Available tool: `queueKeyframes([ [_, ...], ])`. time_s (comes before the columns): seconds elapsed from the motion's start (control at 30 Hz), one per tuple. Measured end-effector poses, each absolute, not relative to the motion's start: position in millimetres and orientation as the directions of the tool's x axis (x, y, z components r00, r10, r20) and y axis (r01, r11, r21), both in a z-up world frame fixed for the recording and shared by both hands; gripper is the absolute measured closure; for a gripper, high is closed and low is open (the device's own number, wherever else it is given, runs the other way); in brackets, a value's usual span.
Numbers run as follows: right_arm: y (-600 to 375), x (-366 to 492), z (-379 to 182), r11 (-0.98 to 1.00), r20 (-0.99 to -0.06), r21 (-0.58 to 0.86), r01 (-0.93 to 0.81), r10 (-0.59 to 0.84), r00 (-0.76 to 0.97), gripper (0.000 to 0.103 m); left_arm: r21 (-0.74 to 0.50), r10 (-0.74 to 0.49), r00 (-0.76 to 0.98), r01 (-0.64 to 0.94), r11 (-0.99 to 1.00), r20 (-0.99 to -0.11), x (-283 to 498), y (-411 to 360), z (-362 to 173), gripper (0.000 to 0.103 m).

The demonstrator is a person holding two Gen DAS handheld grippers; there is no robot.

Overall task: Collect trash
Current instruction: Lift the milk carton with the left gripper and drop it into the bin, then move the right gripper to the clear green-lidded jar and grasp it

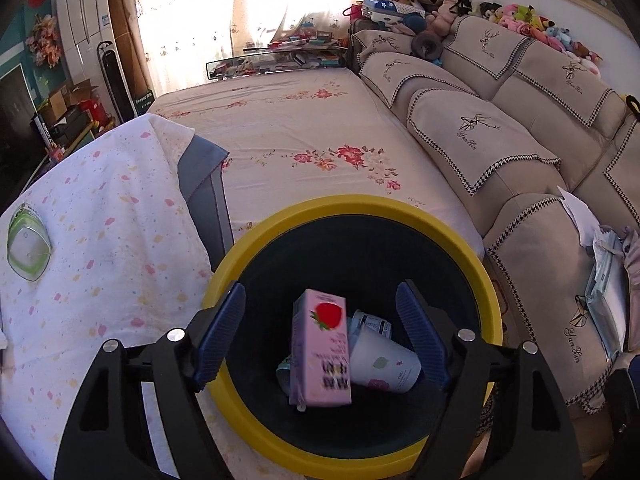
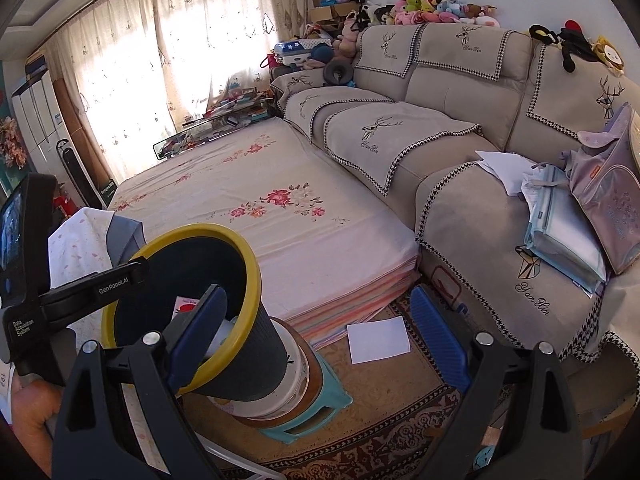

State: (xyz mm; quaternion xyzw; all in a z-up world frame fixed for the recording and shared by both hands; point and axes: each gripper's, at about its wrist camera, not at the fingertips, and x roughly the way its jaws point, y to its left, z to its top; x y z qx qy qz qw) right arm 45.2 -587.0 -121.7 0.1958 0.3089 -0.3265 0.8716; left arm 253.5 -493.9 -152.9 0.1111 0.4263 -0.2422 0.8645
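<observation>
A black bin with a yellow rim (image 1: 460, 236) sits right below my left gripper (image 1: 320, 336). The jaws stand wide open over its mouth and touch nothing. Inside the bin lie a pink strawberry carton (image 1: 320, 352), slightly blurred, and a white paper cup (image 1: 384, 360). In the right wrist view the same bin (image 2: 248, 280) leans on a stack atop a teal stool (image 2: 316, 412). My right gripper (image 2: 318, 332) is open and empty beside the bin. A white sheet of paper (image 2: 378, 340) lies on the carpet ahead of it.
A bed with a floral sheet (image 2: 248, 184) lies behind the bin, and a beige sofa (image 2: 460, 152) to its right holds papers and a purple bag (image 2: 608, 196). A green-and-white wrapper (image 1: 28, 244) rests on a spotted cloth at left. A patterned carpet (image 2: 400, 420) covers the floor.
</observation>
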Motion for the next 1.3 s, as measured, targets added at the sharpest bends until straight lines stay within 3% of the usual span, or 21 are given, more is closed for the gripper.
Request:
queueKeyframes([
  [0.33,-568.9,58.4,-121.1,0.738,-0.673,0.127,0.663,-0.427,0.604,0.015,-0.048,-0.361,0.552,0.5,0.865,-0.752,243.0,-421.6,-117.6,0.022],
  [0.67,-526.6,90.3,-113.7,0.805,-0.672,0.105,0.584,-0.375,0.638,0.015,-0.041,-0.303,0.651,0.386,0.922,-0.696,226.8,-268.6,-93.5,0.019],
  [1.07,-403.1,185.4,-78.4,0.959,-0.634,0.191,0.211,-0.044,0.772,0.015,-0.011,-0.135,0.767,0.165,0.986,-0.627,238.8,-78.9,-86.9,0.016],
  [1.3,-328.1,255.3,-69.7,0.975,-0.589,0.215,0.059,0.081,0.804,0.015,0.007,-0.07,0.809,0.091,0.996,-0.584,252.9,-20.1,-96.7,0.016],
])
